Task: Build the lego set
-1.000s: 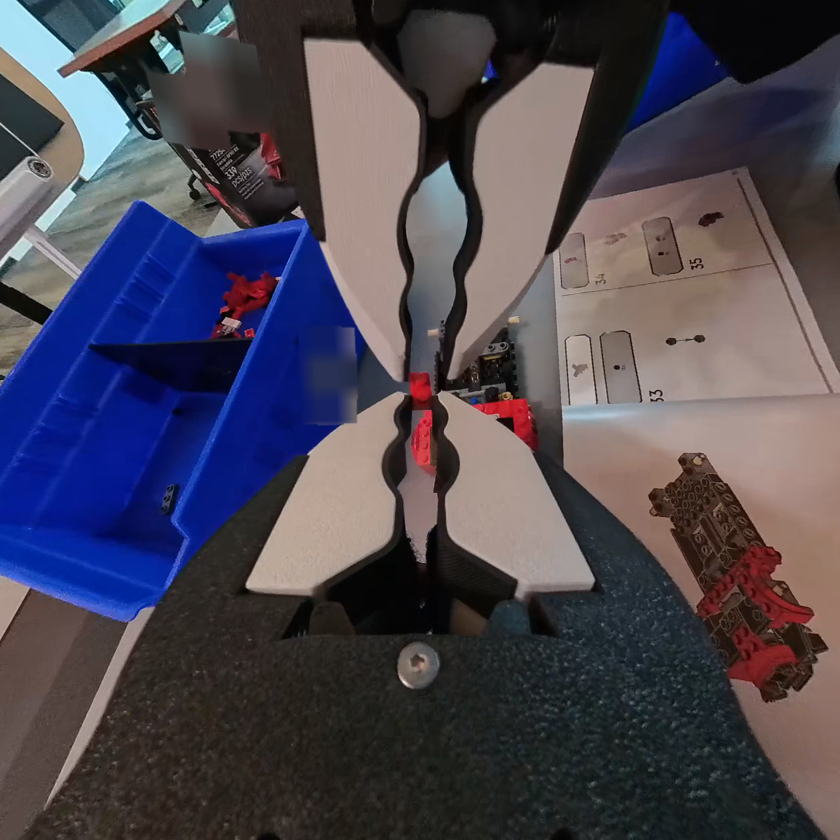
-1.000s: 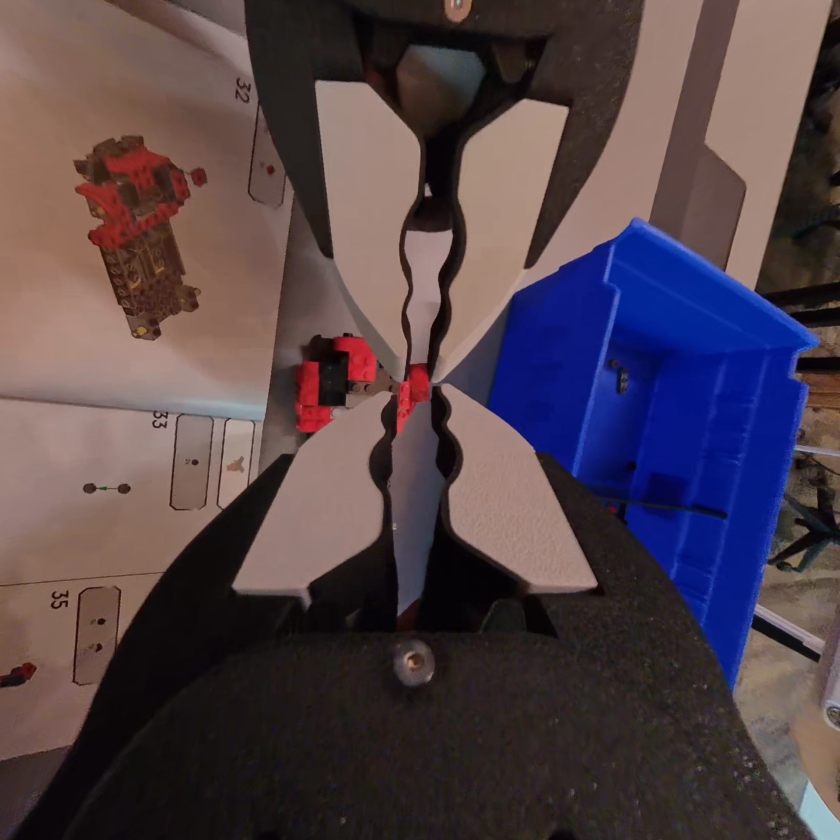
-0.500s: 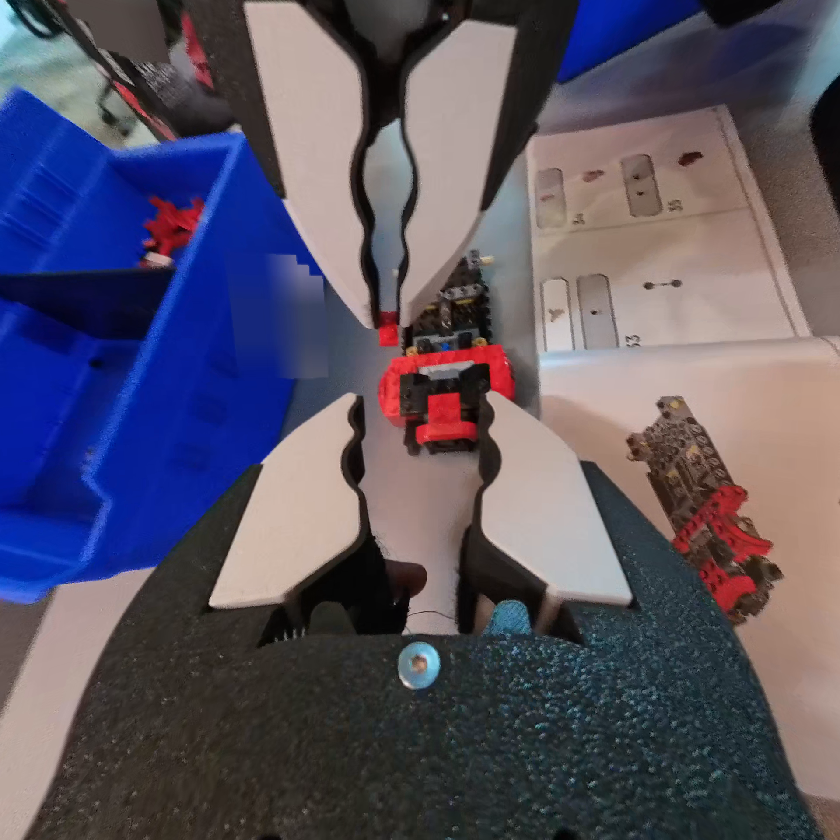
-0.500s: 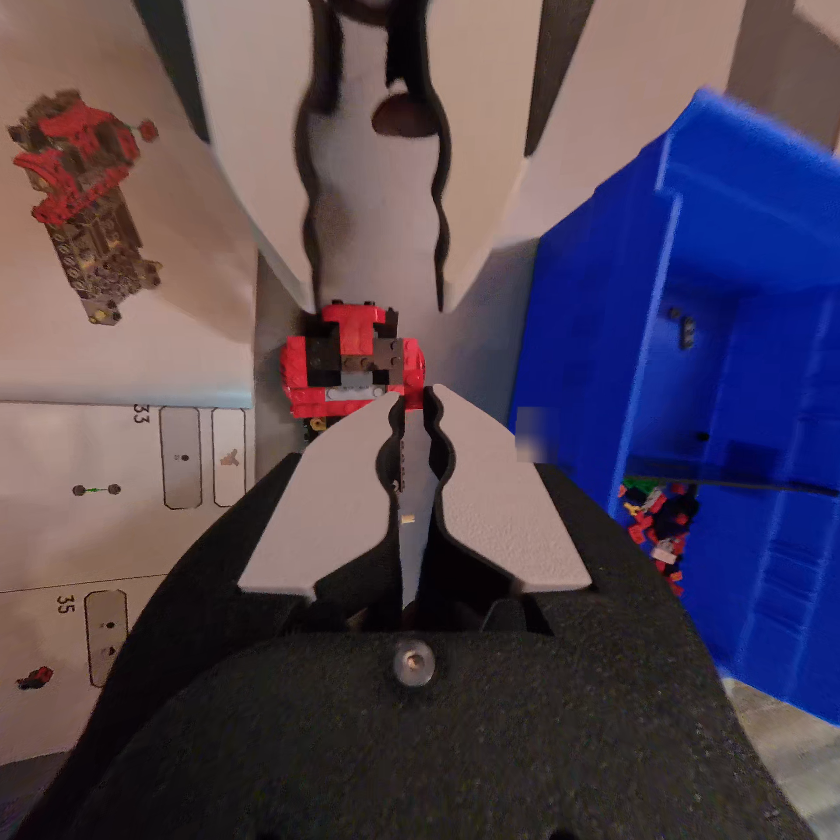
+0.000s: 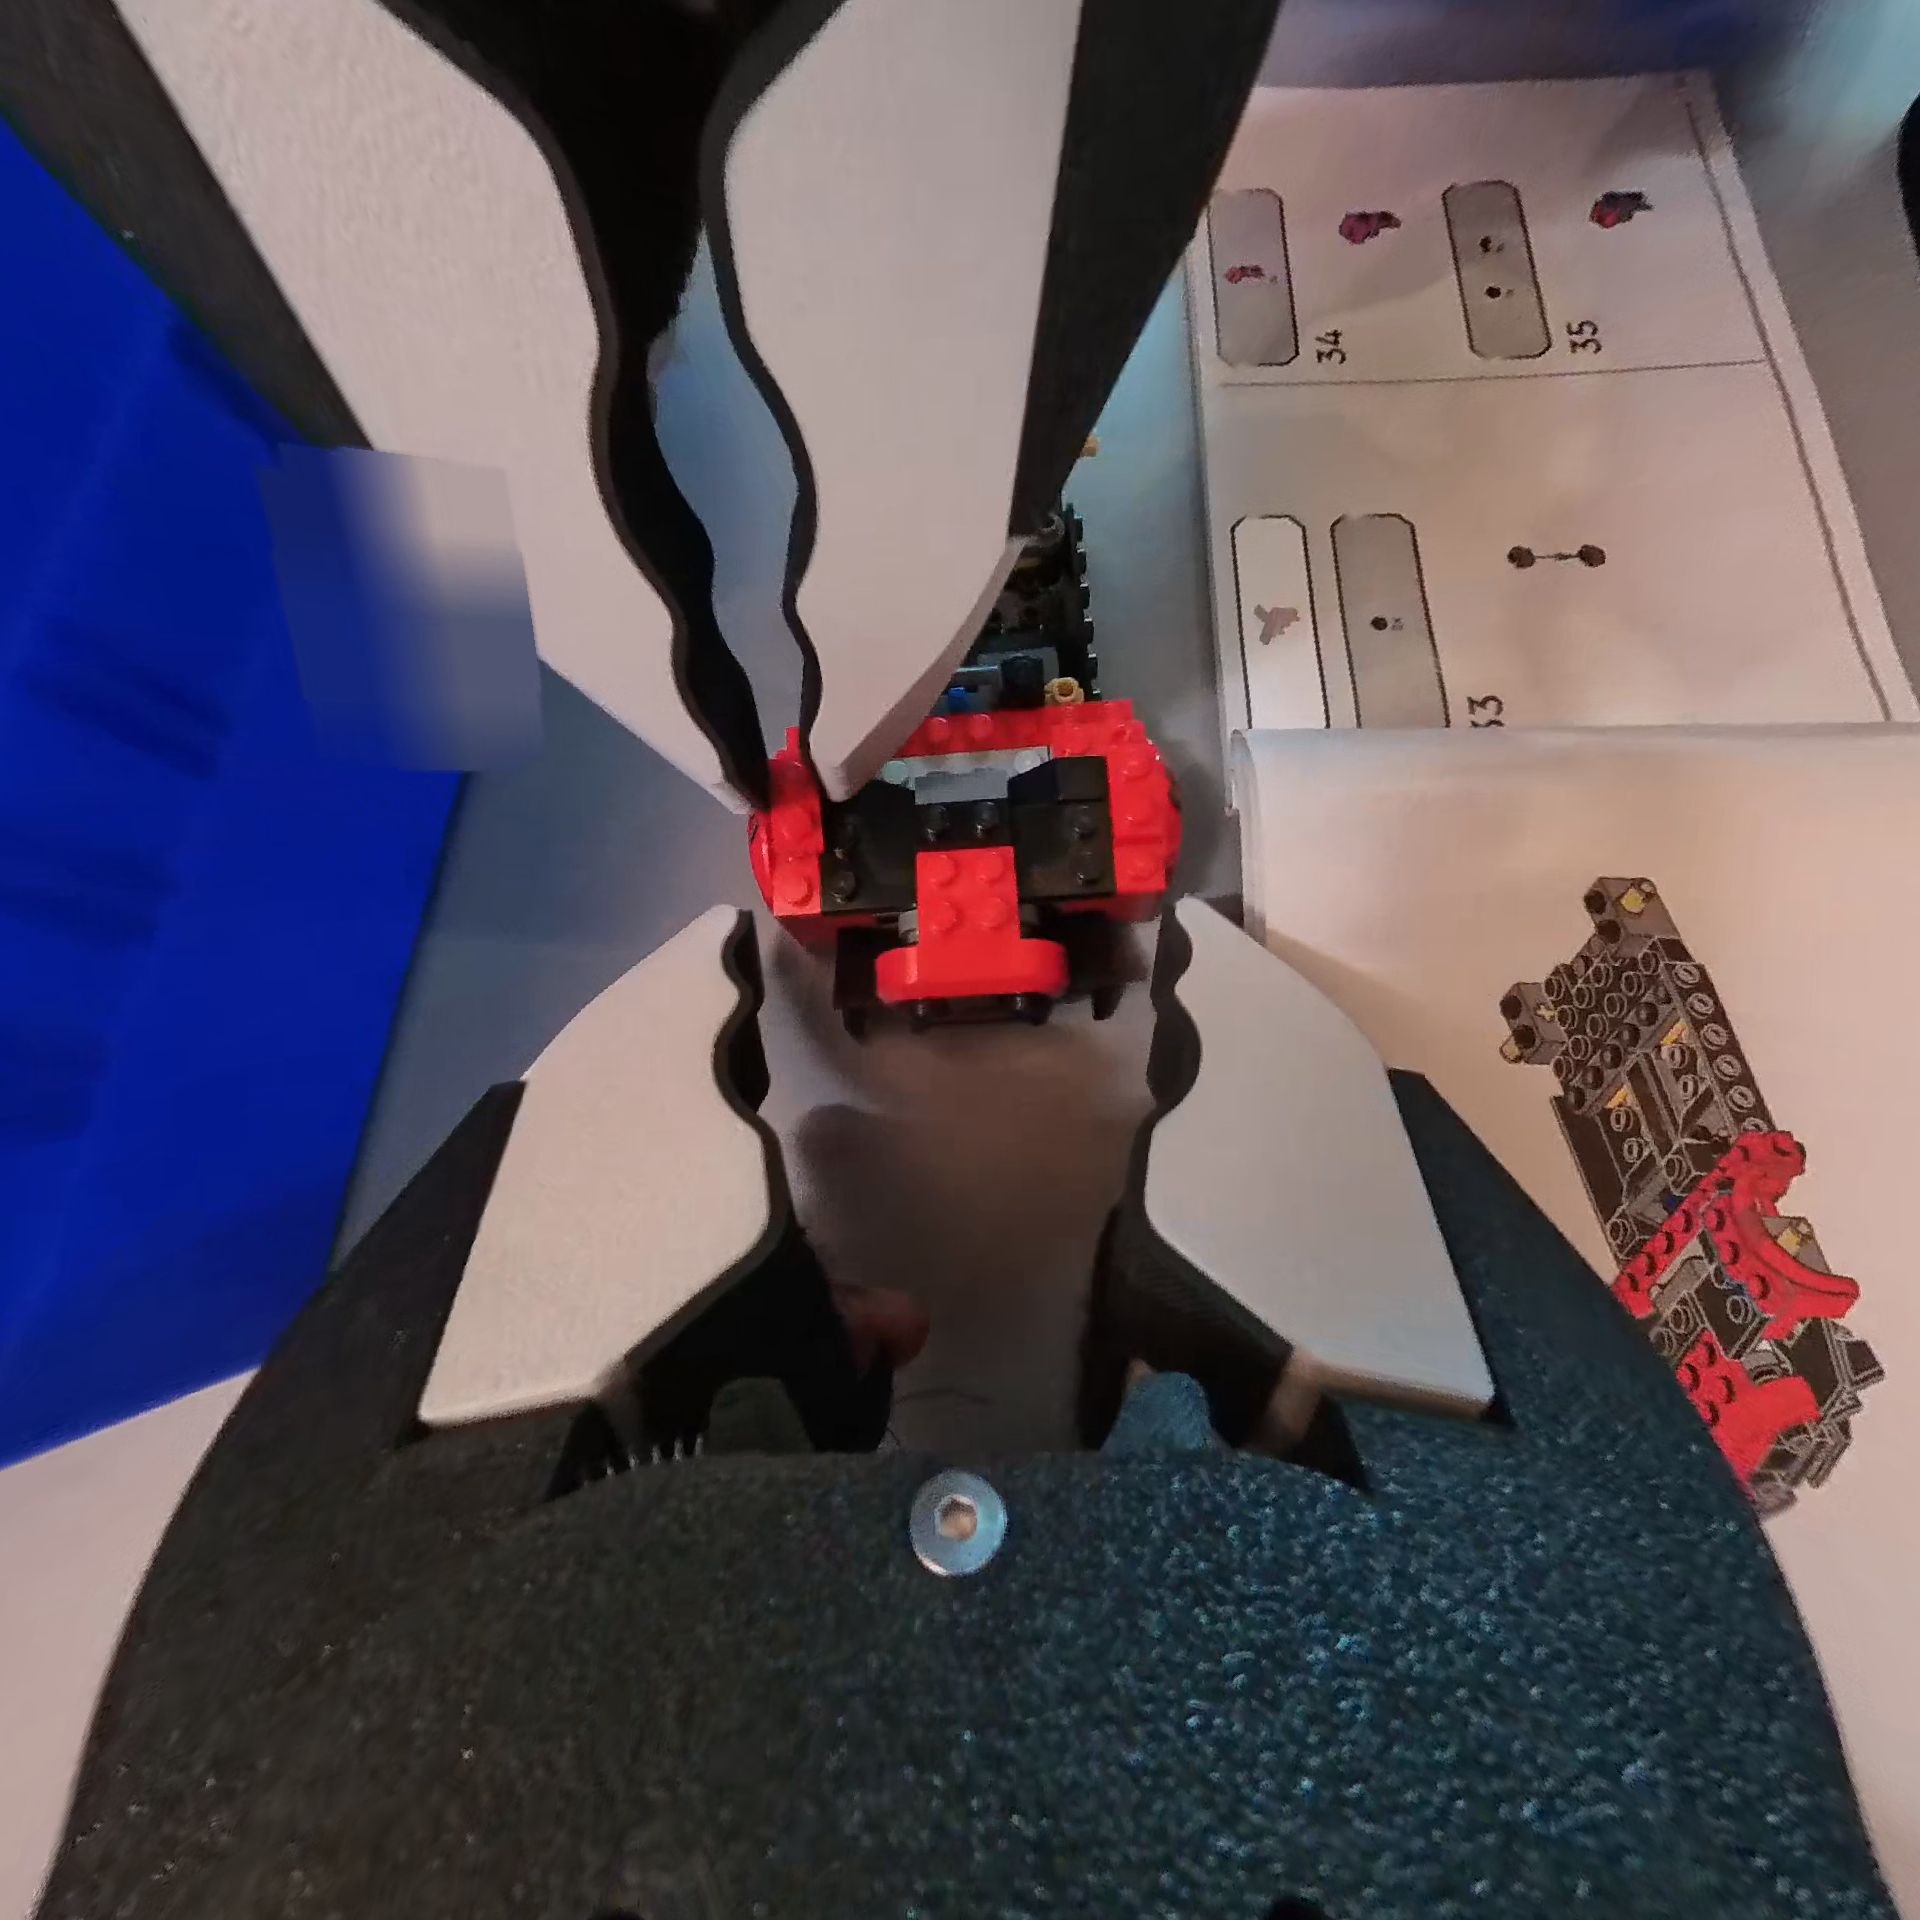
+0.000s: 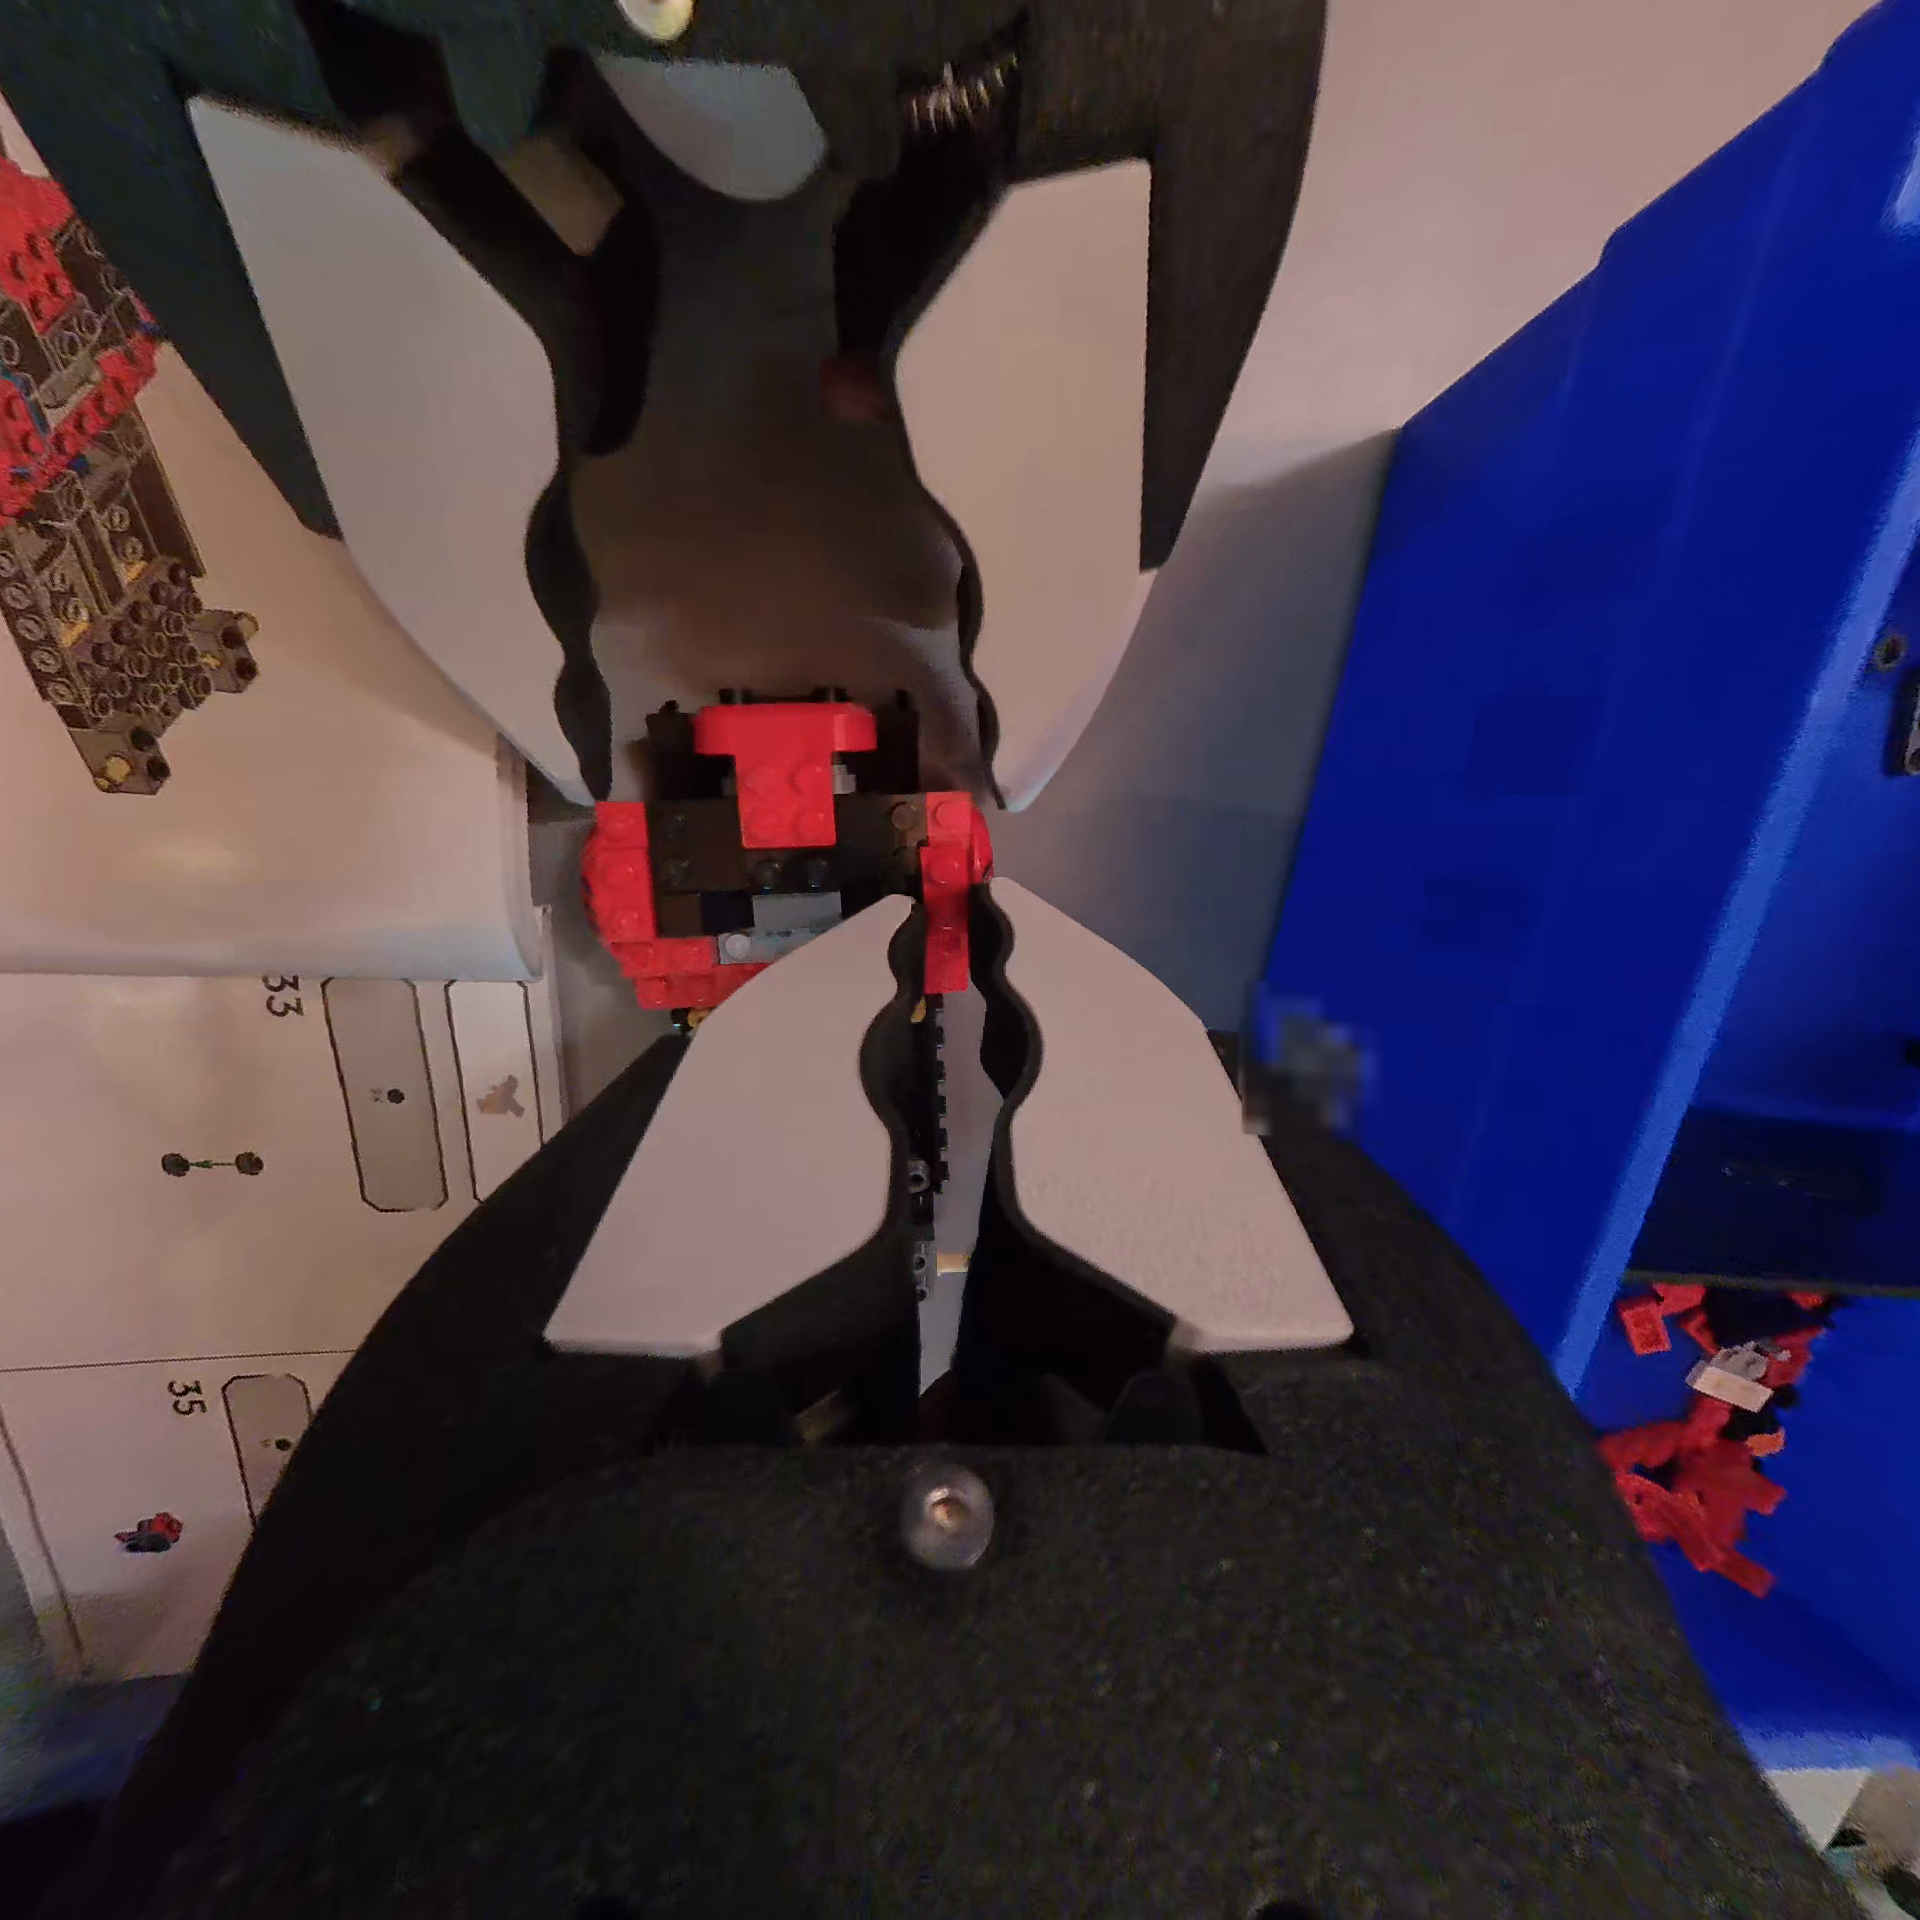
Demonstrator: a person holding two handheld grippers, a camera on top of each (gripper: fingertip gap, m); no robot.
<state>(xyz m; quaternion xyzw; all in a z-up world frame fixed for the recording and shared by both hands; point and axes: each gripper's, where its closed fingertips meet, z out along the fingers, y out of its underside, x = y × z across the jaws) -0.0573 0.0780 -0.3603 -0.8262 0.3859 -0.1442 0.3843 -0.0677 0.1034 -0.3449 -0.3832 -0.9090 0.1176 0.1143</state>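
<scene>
A red and black lego car model (image 5: pixel 966 831) stands on the grey table between a blue bin and the instruction booklet. My left gripper (image 5: pixel 956 920) is open, its fingertips on either side of the model's near end without closing on it. My right gripper (image 6: pixel 951 896) comes from the opposite side and is shut on a small red brick (image 6: pixel 948 935), held against the model's (image 6: pixel 769 831) red corner on the bin side. In the left wrist view the same brick (image 5: pixel 787 805) shows at the right gripper's tips. The left gripper (image 6: pixel 795 795) also shows open in the right wrist view.
A blue bin (image 5: pixel 156 831) stands close beside the model; in the right wrist view the bin (image 6: pixel 1610 727) holds several loose red bricks (image 6: pixel 1694 1455). The open instruction booklet (image 5: pixel 1558 520) lies on the other side, and also shows in the right wrist view (image 6: pixel 208 1143). The tips of both grippers are at nearly the same place.
My left gripper let go of the small red brick and opened wide. Both grippers closed in on the model, and the right one brought the red brick to its corner.
</scene>
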